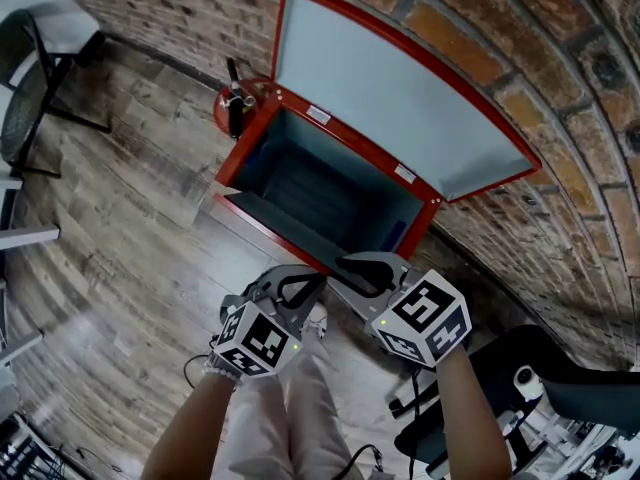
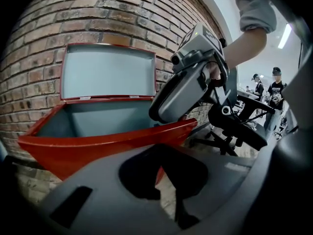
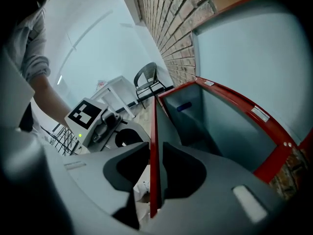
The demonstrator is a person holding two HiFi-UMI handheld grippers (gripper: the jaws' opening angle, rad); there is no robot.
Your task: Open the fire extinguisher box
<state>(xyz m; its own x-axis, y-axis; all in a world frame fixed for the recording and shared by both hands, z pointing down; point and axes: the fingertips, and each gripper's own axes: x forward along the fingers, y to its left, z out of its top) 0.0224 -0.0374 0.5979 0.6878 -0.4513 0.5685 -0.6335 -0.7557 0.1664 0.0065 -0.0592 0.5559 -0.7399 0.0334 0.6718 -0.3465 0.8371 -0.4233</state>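
The red fire extinguisher box [image 1: 262,133] stands on the floor against the brick wall. Its grey-lined lid [image 1: 390,98] is raised and leans back on the bricks. The front panel [image 1: 285,230] hangs forward. My right gripper [image 1: 350,266] is at that panel's upper edge. In the right gripper view the thin red edge [image 3: 153,126] runs between the jaws, and my right gripper [image 3: 154,153] is open, its pads just off the panel. My left gripper [image 1: 300,286] hovers beside it, in front of the box, shut and empty. The box interior [image 2: 98,119] looks empty.
A red extinguisher [image 1: 235,108] stands left of the box by the wall. A black office chair [image 1: 540,368] is at my right, and a black chair [image 1: 30,98] is far left. The floor is wood planks. People [image 2: 276,89] stand in the background.
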